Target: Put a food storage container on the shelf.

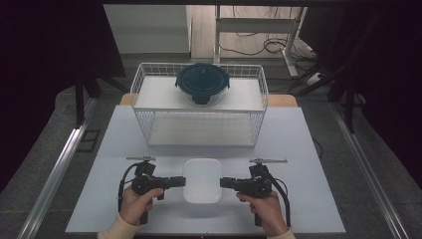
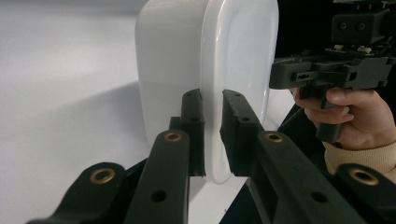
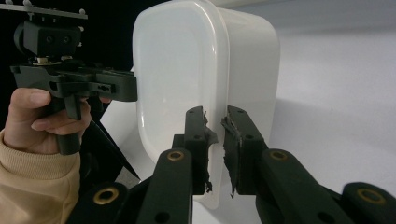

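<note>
A white rounded-rectangle container [image 1: 202, 180] with a lid lies flat on the pale table [image 1: 119, 149], near the front edge at the middle. My left gripper [image 1: 183, 181] comes in from its left side and is shut on the lid's rim. In the left gripper view the rim of the container [image 2: 173, 60] sits pinched between the two black jaws of the left gripper [image 2: 212, 95]. My right gripper [image 1: 222, 182] is shut on the opposite rim. The right gripper view has that gripper [image 3: 215, 112] clamped on the container's [image 3: 177, 70] edge, its pads worn and frayed.
A white wire rack [image 1: 199, 117] with two levels stands behind the container. On its upper level sits a round glass bowl with a dark blue clip lid [image 1: 202, 82]. Dark curtains flank the table; desk legs and cables lie beyond the rack.
</note>
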